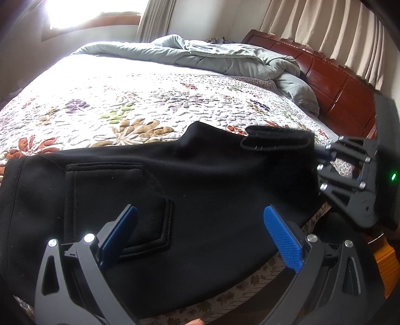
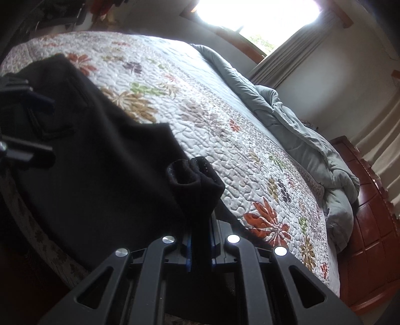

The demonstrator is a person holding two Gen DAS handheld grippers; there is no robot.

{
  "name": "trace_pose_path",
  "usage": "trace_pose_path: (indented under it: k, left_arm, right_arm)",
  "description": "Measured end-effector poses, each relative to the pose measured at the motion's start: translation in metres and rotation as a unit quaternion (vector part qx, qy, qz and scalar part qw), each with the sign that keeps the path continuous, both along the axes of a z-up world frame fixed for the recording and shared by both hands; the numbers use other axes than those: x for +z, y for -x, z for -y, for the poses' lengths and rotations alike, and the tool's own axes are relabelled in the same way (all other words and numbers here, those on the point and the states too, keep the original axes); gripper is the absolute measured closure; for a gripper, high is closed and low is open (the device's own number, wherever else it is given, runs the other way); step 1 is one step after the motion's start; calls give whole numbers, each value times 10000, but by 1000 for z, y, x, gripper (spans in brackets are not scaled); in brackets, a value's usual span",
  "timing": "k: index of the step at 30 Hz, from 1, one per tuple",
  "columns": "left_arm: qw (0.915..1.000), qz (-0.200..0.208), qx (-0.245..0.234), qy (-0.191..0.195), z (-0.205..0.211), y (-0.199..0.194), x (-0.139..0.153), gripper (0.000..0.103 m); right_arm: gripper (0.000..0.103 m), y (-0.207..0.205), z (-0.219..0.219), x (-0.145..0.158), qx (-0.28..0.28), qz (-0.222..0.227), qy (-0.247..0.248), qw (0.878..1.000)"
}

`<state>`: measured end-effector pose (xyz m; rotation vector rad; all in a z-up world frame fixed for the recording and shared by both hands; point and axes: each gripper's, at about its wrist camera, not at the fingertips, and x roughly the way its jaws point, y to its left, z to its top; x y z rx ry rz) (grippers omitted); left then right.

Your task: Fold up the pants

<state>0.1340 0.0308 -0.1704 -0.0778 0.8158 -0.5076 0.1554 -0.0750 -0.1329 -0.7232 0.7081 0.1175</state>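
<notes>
Black pants [image 1: 200, 190] lie along the near edge of the bed, a back pocket [image 1: 105, 195] facing up. My left gripper [image 1: 200, 230] is open and empty, hovering just above the pants with its blue pads [image 1: 282, 240] wide apart. My right gripper [image 2: 200, 240] is shut on a bunched black end of the pants [image 2: 197, 180]. It also shows in the left wrist view [image 1: 317, 155] at the right, clamping a folded strip of the fabric. The rest of the pants [image 2: 95, 155] spreads to the left in the right wrist view.
The bed has a floral quilt [image 1: 130, 105] [image 2: 225, 140]. A rumpled grey-green duvet [image 1: 225, 60] lies at the far side by the red wooden headboard [image 1: 337, 90]. Curtains [image 1: 325, 30] and a bright window [image 2: 250, 15] stand behind.
</notes>
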Motion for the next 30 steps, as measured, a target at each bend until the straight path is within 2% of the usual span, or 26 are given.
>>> trace_pose_path:
  k: [10, 12, 15, 16, 17, 18, 20, 21, 24, 25, 26, 27, 30]
  left_arm:
    - [9999, 4, 127, 87, -10, 5, 7, 3]
    - [9998, 49, 154, 82, -12, 8, 10, 3]
    - [9997, 11, 180, 163, -13, 9, 15, 3]
    - [9995, -23, 211, 244, -14, 8, 18, 3]
    - [9992, -36, 234, 325, -14, 7, 22, 3]
    - [9989, -31, 239, 390, -13, 6, 26, 3]
    - [9983, 12, 244, 521, -5, 2, 36, 3]
    - [9982, 35, 192, 571, 2, -1, 40, 3]
    - [9980, 141, -3, 615, 34, -10, 50, 3]
    - [9989, 195, 1, 417, 50, -14, 50, 3]
    - [9997, 232, 118, 9, 66, -18, 48, 3]
    - [9982, 228, 241, -506, 86, -23, 42, 3]
    - [9907, -25, 308, -1322, 123, -33, 20, 3]
  right_arm:
    - [89, 3, -10, -23, 151, -395, 204, 9989]
    - [83, 3, -9, -24, 190, -595, 59, 9980]
    - [67, 7, -3, -9, 374, -1141, -755, 9899]
    - [58, 9, 5, 1, 413, -1327, -1184, 9832]
    - [57, 9, 19, 14, 395, -1539, -1771, 9713]
    - [57, 8, 30, 21, 334, -1621, -2115, 9633]
    - [58, 0, 82, 39, -94, -1753, -3249, 9293]
    - [59, -4, 100, 41, -278, -1751, -3542, 9182]
    - [62, -17, 188, 29, -1381, -1654, -4442, 8696]
    - [63, -18, 203, 22, -1520, -1707, -4597, 8581]
    - [63, -18, 217, 12, -1625, -1830, -4745, 8456]
    - [63, -18, 223, 5, -1684, -1913, -4786, 8402]
    - [63, -17, 234, -23, -1816, -2301, -4816, 8259]
